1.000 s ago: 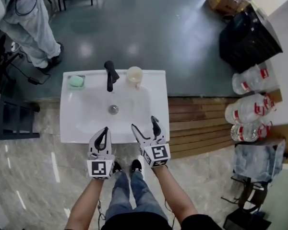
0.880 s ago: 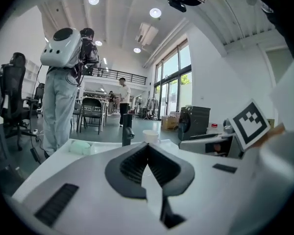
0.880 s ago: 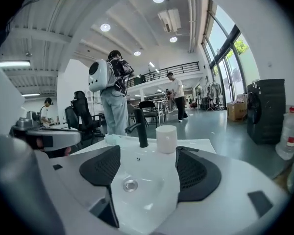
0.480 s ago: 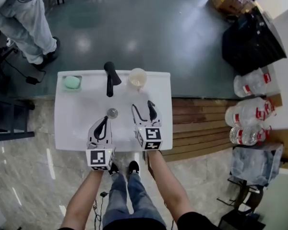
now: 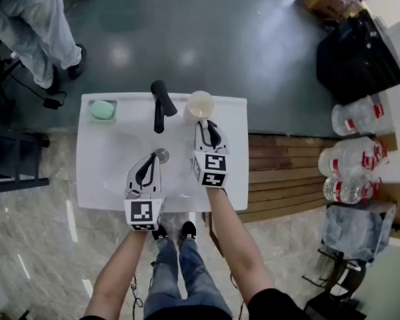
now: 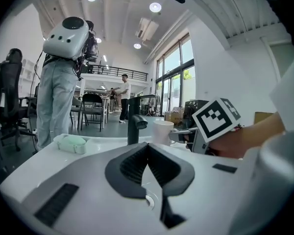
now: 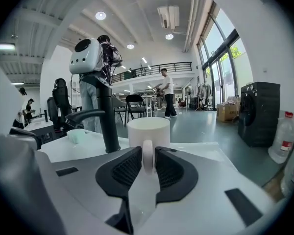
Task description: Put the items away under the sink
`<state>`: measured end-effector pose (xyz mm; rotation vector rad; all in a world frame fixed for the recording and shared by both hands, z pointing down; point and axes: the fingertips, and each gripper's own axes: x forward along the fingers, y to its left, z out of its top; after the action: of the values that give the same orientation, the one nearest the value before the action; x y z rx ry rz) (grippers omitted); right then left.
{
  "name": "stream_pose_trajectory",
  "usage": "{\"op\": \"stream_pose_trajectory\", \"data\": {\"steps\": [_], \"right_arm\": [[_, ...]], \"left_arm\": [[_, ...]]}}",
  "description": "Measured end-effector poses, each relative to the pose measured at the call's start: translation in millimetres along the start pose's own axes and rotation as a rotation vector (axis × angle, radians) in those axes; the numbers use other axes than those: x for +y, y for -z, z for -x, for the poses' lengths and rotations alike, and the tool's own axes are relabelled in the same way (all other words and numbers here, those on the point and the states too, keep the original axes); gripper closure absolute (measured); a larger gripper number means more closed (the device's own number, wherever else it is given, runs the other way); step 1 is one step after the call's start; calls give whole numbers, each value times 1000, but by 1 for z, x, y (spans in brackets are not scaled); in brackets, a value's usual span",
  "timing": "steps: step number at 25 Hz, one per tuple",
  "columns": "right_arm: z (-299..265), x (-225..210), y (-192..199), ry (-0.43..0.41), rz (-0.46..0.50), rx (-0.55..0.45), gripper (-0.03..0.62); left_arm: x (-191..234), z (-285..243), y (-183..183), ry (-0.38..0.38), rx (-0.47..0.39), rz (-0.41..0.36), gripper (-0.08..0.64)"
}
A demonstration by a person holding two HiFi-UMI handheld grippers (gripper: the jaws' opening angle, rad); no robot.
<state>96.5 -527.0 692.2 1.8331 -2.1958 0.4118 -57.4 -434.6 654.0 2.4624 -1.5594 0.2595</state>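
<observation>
Our right gripper (image 7: 148, 168), seen through its own view, has just been closing its jaws, and the dark ribbed pads (image 7: 126, 170) now pinch the handle (image 7: 147, 155) of the white mug (image 7: 148, 130) from both sides. That mug stands upright on the rim of the white sink (image 7: 78, 151), just right of the black faucet (image 7: 108, 121).

Through the left gripper view, we see our left gripper (image 6: 147, 146) with its jaws together at the tips and nothing between them. Beyond it are the faucet, the mug and a pale green soap dish (image 6: 72, 142) at the sink's far left corner. A person (image 6: 56, 97) with a white backpack (image 6: 66, 37) stands behind the sink.

From the head view, we have the right gripper reaching along the basin's right side to the mug at the back rim, while the left gripper hovers over the basin just beside the drain (image 5: 162, 155). Well off to the right we see water bottles (image 5: 353, 159).
</observation>
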Motion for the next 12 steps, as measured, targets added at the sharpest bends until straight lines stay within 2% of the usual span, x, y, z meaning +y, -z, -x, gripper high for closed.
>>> {"op": "stream_pose_trajectory", "data": {"steps": [2,7,12], "right_arm": [[-2,2,-4,2,24,-3,532],[-1,9,-2,-29,37,-11,538],[10,18,-16,-64,35,-58,543]], "left_arm": [[3,4,1,-5,1,5,552],[12,16,3,-33,-9,-12,554],[11,27,-2,-32,-28,-21,554]]}}
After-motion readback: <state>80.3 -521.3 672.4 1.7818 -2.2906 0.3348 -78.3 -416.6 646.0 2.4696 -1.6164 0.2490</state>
